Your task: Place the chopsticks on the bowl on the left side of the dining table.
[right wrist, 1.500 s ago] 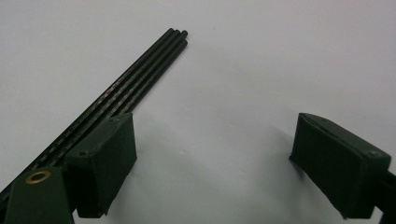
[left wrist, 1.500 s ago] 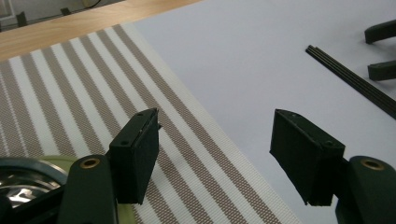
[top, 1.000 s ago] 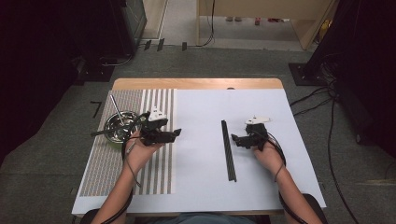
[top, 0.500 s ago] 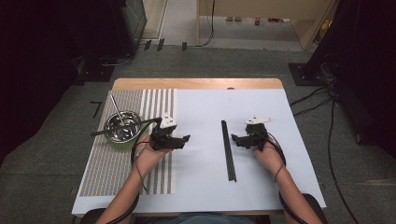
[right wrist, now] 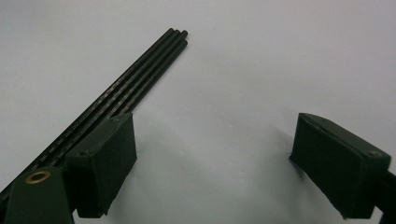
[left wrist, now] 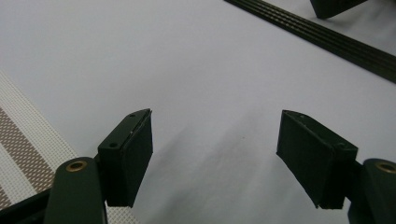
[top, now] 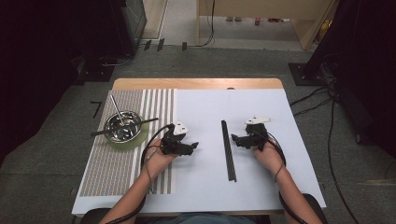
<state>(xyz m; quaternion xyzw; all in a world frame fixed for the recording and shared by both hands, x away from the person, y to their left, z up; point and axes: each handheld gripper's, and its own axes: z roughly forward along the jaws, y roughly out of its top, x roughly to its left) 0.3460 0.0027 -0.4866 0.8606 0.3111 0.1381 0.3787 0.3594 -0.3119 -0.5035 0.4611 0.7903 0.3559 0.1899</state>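
Observation:
A bundle of long black sticks (top: 228, 149) lies lengthwise on the white sheet (top: 201, 186) between my two grippers. My left gripper (top: 194, 147) hovers low over the sheet, left of the sticks and pointing toward them. Its jaws have just been opening a little and stand open with nothing between them (left wrist: 215, 116). The sticks (left wrist: 327, 39) cross the far right corner of the left gripper view. My right gripper (top: 235, 139) sits just right of the sticks, open and empty (right wrist: 215, 121). Its left pad rests beside the sticks (right wrist: 140, 70).
A metal bowl (top: 122, 127) on a green coaster (top: 128, 143) stands on the striped mat (top: 112, 172) at the left. A thin metal rod (top: 116, 108) and a dark-handled utensil (top: 142, 122) rest in it. Cables trail from both grippers.
My left gripper has moved right, away from the bowl and off the striped mat onto the white sheet, and sunk lower. The right gripper has stayed put.

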